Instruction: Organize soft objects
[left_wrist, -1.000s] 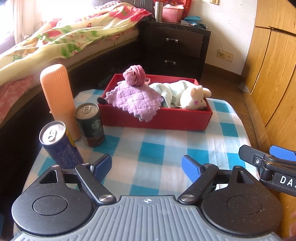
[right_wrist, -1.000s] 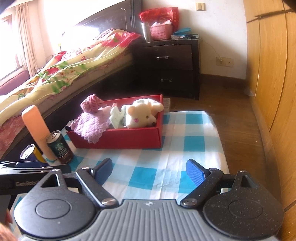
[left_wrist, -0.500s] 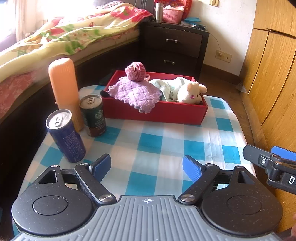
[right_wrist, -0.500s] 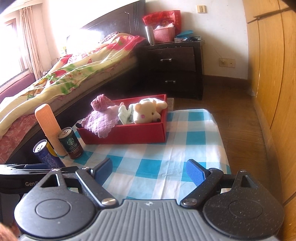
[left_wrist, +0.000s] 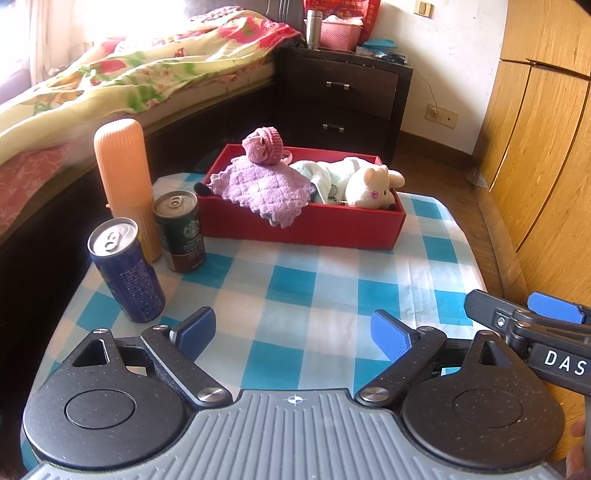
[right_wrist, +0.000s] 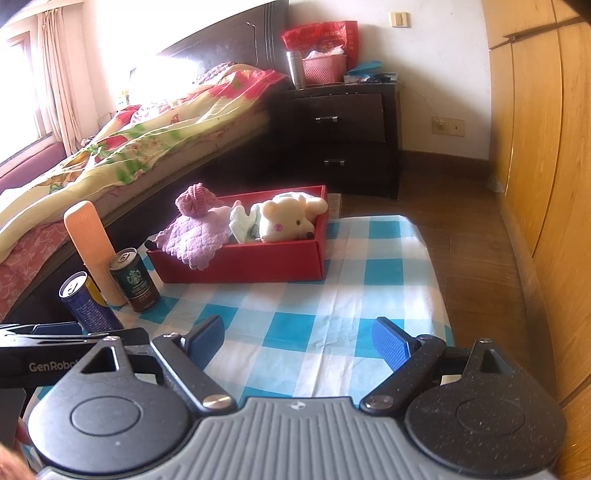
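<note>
Your left hand-held gripper (left_wrist: 293, 330) hangs over the near edge of the table (left_wrist: 332, 291), its jaws opening with only the blue-and-white checked cloth showing between them. Your right hand-held gripper (right_wrist: 297, 339) sits beside it with its jaws spread apart and nothing between them.

The soft things lie in the red box (left_wrist: 306, 225) at the far end of the table. A purple knitted cloth (left_wrist: 264, 192) drapes over the box's front wall, a pink knitted hat (left_wrist: 264, 146) rests on top of it, and a pale towel (left_wrist: 321, 177) lies between the cloth and a white plush toy (left_wrist: 371, 184) at the box's right end.

To the left of the box stand an orange bottle (left_wrist: 123, 173), a dark green can (left_wrist: 179, 230) just beside it, and a blue can (left_wrist: 125, 269) nearer to you.
</note>
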